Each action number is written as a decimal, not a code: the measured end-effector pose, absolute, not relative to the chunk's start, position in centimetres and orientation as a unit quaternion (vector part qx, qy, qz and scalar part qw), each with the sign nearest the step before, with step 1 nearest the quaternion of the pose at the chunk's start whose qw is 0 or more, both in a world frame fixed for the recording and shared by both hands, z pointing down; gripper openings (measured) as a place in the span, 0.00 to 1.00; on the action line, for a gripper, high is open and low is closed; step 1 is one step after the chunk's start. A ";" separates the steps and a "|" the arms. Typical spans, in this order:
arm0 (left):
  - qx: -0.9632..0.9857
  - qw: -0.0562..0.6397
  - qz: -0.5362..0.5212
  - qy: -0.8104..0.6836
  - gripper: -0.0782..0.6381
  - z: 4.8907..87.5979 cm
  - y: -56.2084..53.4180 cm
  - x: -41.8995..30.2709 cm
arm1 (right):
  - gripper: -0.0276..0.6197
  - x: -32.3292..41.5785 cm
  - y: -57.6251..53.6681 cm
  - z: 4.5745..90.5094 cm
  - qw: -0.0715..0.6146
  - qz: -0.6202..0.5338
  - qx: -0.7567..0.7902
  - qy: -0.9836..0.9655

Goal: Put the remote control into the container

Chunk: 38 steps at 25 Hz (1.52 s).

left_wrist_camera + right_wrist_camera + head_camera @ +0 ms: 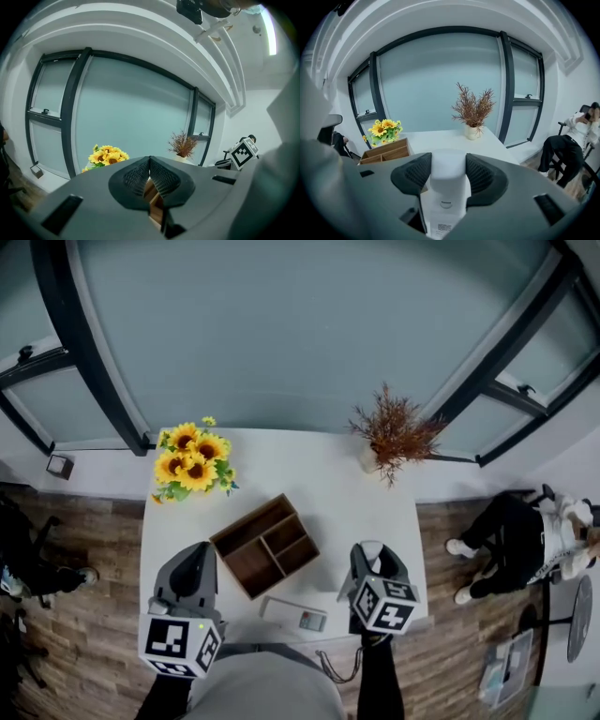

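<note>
Right gripper [449, 165] gripping remote control [446, 192], container [384, 151] apart, ahead left

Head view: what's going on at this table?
A person is working with two handheld grippers at a white table. The right gripper is clamped on a white remote control and holds it above the table, short of the wooden container, so the remote is not in yet. The left gripper has its jaws together with nothing in them, near the container's left side. A second flat white device lies near the front edge.
</note>
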State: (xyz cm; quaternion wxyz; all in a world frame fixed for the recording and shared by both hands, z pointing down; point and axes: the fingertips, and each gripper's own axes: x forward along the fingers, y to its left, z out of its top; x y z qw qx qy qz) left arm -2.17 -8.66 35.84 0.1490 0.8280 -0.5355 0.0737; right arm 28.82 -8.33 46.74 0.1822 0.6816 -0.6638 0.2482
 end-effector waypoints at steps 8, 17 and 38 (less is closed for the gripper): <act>0.821 0.152 0.064 -0.546 0.12 35.8 -8.2 -3.1 | 0.40 27.8 -9.2 44.1 0.171 0.214 0.680 -0.681; 0.818 0.154 0.058 -0.551 0.12 35.6 -7.7 -3.6 | 0.40 25.9 -10.1 40.9 0.143 0.182 0.673 -0.702; 0.799 0.155 0.049 -0.579 0.12 35.3 -6.7 -5.3 | 0.40 19.3 -12.3 34.8 0.084 0.126 0.624 -0.767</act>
